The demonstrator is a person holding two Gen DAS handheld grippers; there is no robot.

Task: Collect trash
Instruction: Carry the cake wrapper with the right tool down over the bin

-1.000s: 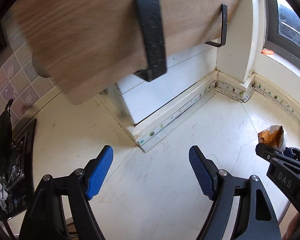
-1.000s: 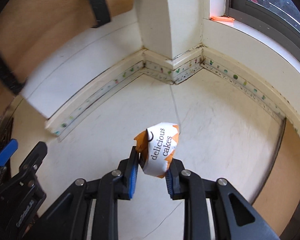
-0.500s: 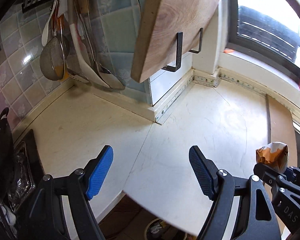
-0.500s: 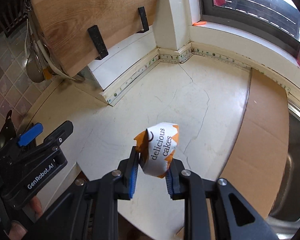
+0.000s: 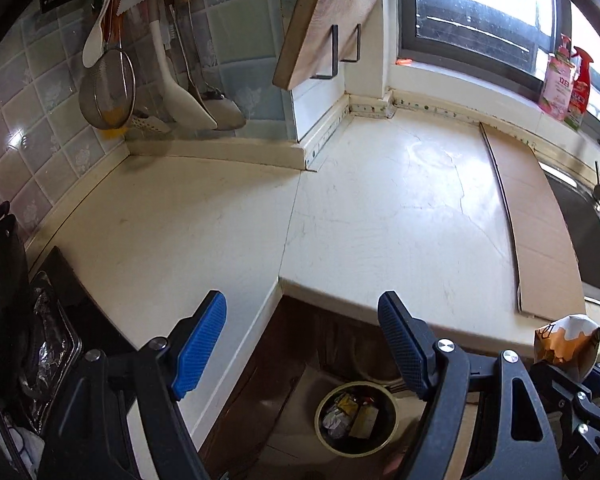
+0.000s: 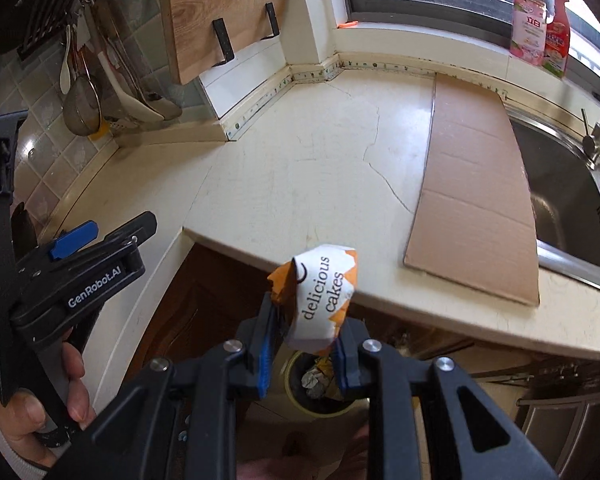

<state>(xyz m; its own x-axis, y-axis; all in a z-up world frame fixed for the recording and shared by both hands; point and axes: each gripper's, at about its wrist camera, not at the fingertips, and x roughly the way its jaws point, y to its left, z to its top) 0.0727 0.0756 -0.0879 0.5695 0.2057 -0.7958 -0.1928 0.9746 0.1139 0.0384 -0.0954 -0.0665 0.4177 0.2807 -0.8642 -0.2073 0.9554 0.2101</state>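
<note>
My right gripper (image 6: 304, 340) is shut on a crumpled white and orange "delicious cakes" wrapper (image 6: 320, 300). It holds the wrapper in the air past the counter's front edge, above a round trash bin (image 6: 300, 396) on the floor. The bin (image 5: 356, 418) holds several crumpled wrappers. The wrapper (image 5: 566, 344) and right gripper also show at the lower right of the left wrist view. My left gripper (image 5: 302, 344) is open and empty, off the counter edge, above and left of the bin. It shows in the right wrist view (image 6: 100, 240).
A cream countertop (image 5: 380, 208) with a cardboard sheet (image 6: 472, 184) beside a steel sink (image 6: 560, 200). A wooden cutting board (image 6: 220, 12) and utensils (image 5: 172, 80) hang on the tiled wall. A stove with a black pan (image 5: 0, 280) is at the left. Bottles (image 6: 540, 28) stand on the sill.
Both grippers have pulled back from the counter's far corner to past its front edge. The floor bin has come into view below. The right gripper still holds the wrapper.
</note>
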